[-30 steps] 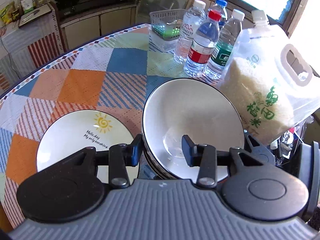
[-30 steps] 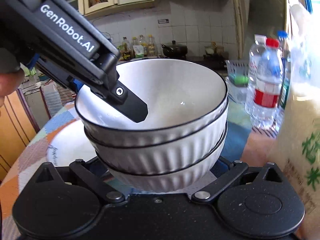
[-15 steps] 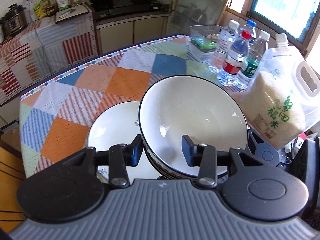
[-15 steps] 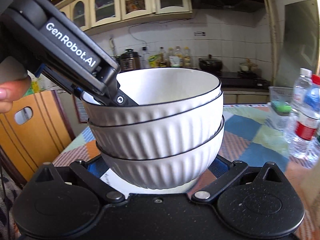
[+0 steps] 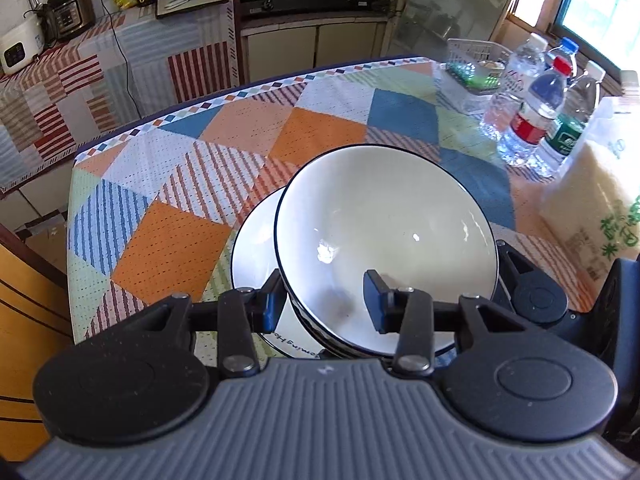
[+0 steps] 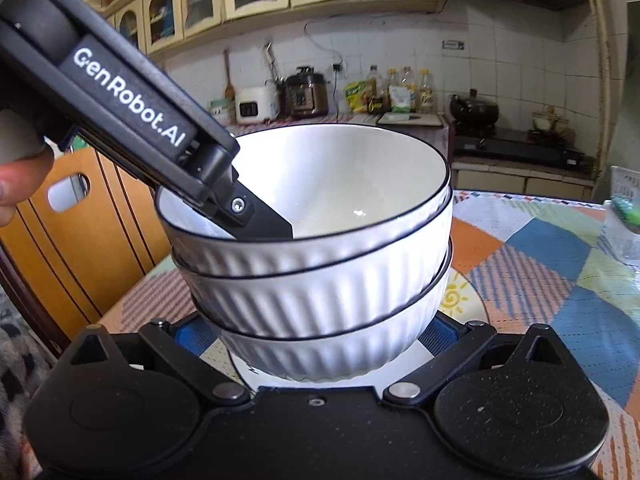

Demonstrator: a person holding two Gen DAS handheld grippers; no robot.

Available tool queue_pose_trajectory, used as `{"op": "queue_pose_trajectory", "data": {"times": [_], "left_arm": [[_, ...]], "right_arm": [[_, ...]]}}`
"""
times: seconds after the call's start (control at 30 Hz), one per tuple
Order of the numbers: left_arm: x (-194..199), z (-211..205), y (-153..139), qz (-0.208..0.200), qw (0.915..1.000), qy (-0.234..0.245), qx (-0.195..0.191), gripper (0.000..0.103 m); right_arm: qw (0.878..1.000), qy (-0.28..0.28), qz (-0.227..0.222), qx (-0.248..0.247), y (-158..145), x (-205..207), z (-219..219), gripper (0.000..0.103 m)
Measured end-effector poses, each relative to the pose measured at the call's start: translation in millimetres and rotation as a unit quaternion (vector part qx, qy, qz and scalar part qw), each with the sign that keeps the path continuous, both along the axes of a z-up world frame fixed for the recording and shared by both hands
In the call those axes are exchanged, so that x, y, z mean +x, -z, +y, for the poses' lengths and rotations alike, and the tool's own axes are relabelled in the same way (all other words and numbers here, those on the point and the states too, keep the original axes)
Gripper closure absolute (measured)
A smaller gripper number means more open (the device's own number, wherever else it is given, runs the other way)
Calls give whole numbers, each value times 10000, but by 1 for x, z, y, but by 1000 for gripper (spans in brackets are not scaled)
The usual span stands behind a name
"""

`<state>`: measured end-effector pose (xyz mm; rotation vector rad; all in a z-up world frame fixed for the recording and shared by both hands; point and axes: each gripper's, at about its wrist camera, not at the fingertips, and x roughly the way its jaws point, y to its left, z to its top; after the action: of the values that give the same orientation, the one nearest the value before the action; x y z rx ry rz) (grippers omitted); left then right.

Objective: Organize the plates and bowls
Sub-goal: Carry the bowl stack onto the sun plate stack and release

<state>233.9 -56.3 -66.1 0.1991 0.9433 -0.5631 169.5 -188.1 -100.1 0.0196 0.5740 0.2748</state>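
Left wrist view shows my left gripper (image 5: 326, 304) pinching the near rim of the stacked bowls (image 5: 384, 240), which sit directly above the sun-print plate (image 5: 256, 248), while my right gripper (image 6: 316, 330) cradles their base.

Three stacked bowls (image 6: 316, 280) between right tool (image 6: 316, 330) fingers, above plate (image 6: 460, 304).
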Motion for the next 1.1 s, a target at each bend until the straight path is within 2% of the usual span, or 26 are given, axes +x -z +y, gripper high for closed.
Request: {"op": "queue_pose_trajectory", "data": {"times": [0.27,0.5,0.6,0.87,1.0,1.1], "left_arm": [[18,-2,29,136,9997,-181,92,63],[20,-8,36,118,9997,-158,139,63],[19,-12,37,51,9998,-129,160,63],[13,-24,42,32,9992,-313,255,63],[17,-15,42,274,9978,-595,45,63],[12,-7,33,233,9968,-763,-93,62]], "right_arm": [[9994,-137,202,-254,18,18,2,0],[9991,-143,334,-206,26,29,0,0],[9994,-96,257,-227,31,29,-2,0],[9991,120,391,-85,40,29,-7,0],[9981,194,571,-153,40,33,-5,0],[9968,331,666,-297,36,29,-2,0]]}}
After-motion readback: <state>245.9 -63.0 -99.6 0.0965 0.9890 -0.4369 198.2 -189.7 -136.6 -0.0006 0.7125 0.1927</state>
